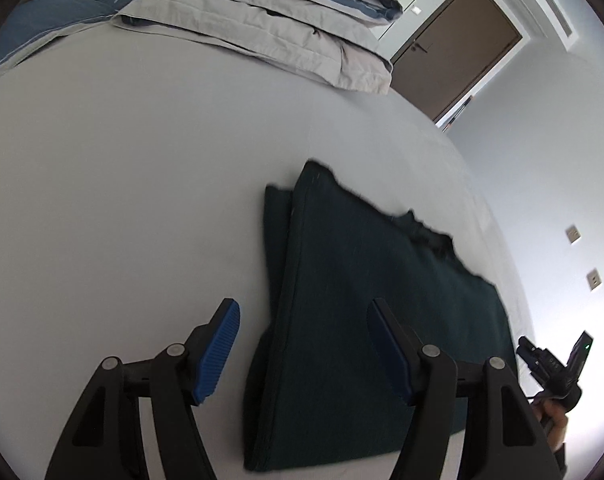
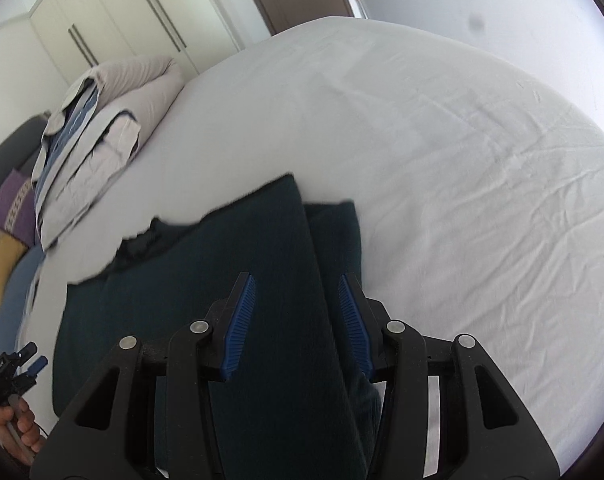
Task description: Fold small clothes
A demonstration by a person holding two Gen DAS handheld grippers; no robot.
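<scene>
A dark green garment [image 1: 362,320] lies folded on the white bed sheet [image 1: 122,180]. It also shows in the right wrist view [image 2: 230,264]. My left gripper [image 1: 304,312] is open and hovers over the garment's left folded edge, one finger beside the cloth, one above it. My right gripper [image 2: 298,292] is open with its blue pads [image 2: 240,320] on either side of the garment's right folded edge, holding nothing. The right gripper also shows at the far right of the left wrist view [image 1: 542,360], and the left gripper at the lower left of the right wrist view [image 2: 26,364].
A folded grey and blue duvet [image 1: 262,28] lies at the head of the bed, also seen in the right wrist view [image 2: 98,128]. Purple and yellow cushions [image 2: 6,232] sit beside it. A brown door [image 1: 454,48] and a white wardrobe [image 2: 134,16] stand beyond the bed.
</scene>
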